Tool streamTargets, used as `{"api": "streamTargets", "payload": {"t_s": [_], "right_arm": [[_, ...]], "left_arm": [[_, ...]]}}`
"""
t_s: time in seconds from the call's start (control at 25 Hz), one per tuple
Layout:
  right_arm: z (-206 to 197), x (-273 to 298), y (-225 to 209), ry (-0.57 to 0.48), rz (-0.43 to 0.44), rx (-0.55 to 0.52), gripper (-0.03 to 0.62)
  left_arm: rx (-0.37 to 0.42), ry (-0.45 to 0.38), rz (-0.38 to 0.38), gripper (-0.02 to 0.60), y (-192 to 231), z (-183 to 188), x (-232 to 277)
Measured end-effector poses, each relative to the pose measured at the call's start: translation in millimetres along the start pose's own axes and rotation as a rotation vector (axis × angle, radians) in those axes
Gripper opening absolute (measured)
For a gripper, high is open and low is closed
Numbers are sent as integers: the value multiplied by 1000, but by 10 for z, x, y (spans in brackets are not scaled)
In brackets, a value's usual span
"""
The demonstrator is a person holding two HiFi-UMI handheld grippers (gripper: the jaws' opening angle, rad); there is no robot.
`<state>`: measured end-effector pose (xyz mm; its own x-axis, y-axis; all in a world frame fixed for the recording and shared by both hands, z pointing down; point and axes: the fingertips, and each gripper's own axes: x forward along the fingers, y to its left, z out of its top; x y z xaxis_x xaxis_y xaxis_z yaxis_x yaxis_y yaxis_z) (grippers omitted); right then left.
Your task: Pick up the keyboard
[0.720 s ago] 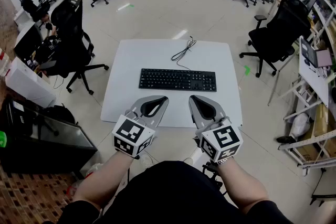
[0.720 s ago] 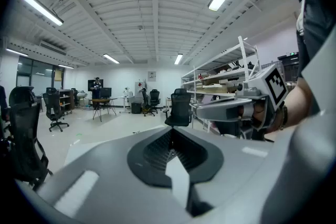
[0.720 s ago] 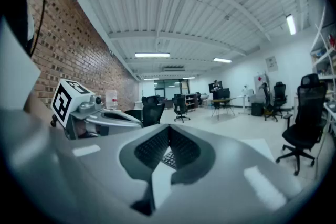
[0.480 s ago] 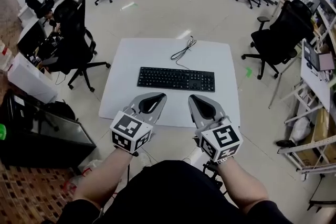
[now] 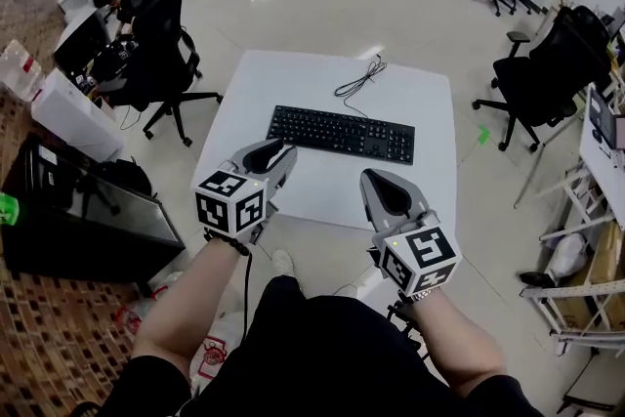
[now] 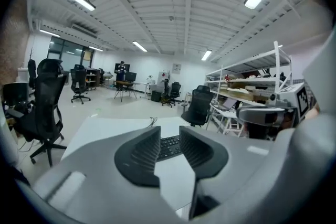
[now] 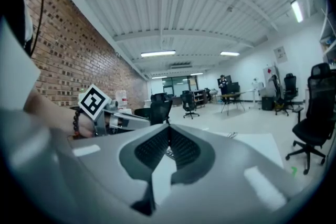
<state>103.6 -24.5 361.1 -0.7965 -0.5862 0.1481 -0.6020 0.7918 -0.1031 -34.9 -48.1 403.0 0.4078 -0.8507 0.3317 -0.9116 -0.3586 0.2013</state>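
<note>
Keyboard (image 5: 342, 134) lies just beyond left tool (image 5: 277, 150), not touching it.

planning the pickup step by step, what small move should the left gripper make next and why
Probably ease the left gripper forward and down to the left end of the keyboard. Its jaws stand apart with nothing between them, and the keyboard lies flat and untouched on the white table just ahead of it. The right gripper is shut and sits further back.
</note>
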Motion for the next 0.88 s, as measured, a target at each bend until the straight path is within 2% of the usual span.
{"api": "streamTargets", "payload": {"t_s": [0.32, 0.56, 0.88], "right_arm": [[-71, 302, -110, 40, -26, 33, 2], [-174, 706, -324, 84, -88, 98, 2], [-393, 1220, -540, 140, -180, 166, 2]], "left_arm": [[-156, 73, 59, 133, 874, -140, 333], [-263, 168, 58, 137, 1495, -413, 720], [-437, 324, 13, 138, 2173, -915, 1313]]}}
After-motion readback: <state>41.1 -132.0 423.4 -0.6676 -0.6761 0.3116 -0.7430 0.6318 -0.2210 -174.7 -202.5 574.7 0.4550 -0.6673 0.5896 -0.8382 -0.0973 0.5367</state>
